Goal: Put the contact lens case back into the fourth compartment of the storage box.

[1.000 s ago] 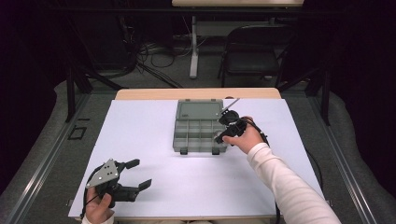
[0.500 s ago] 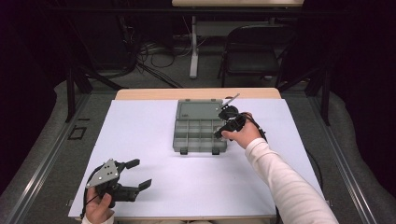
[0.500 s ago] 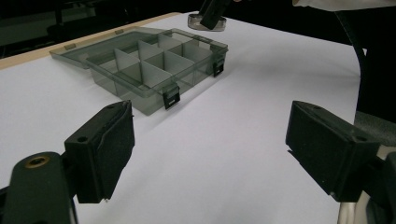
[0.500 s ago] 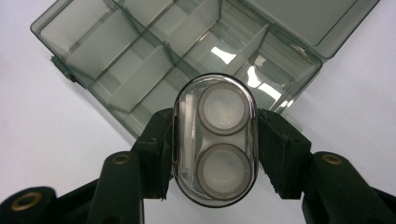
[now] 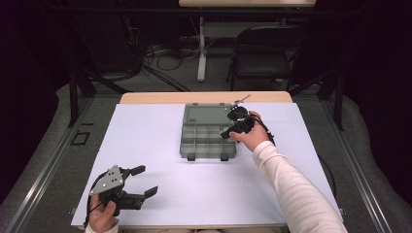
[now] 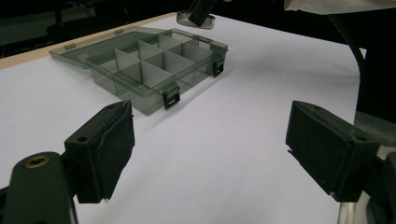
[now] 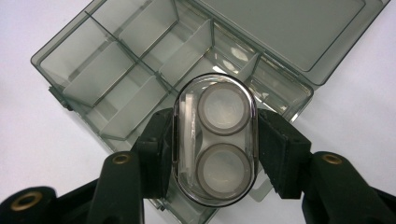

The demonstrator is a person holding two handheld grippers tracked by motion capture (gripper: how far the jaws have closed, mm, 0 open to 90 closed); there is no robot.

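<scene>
A smoky clear compartment box lies open at the middle of the white table, its lid folded back on the far side. My right gripper hovers over the box's right side, shut on a small oval clear case with two round wells. The case hangs just above the box's compartments. My left gripper stands open near the table's front left, nothing between its jaws.
The white sheet covers the wooden table. A black chair and a table leg with cables stand beyond the far edge. The person's white sleeve crosses the front right of the table.
My right gripper with the oval case has shifted slightly up and toward the far side over the box's right edge. The left gripper has stayed put.
</scene>
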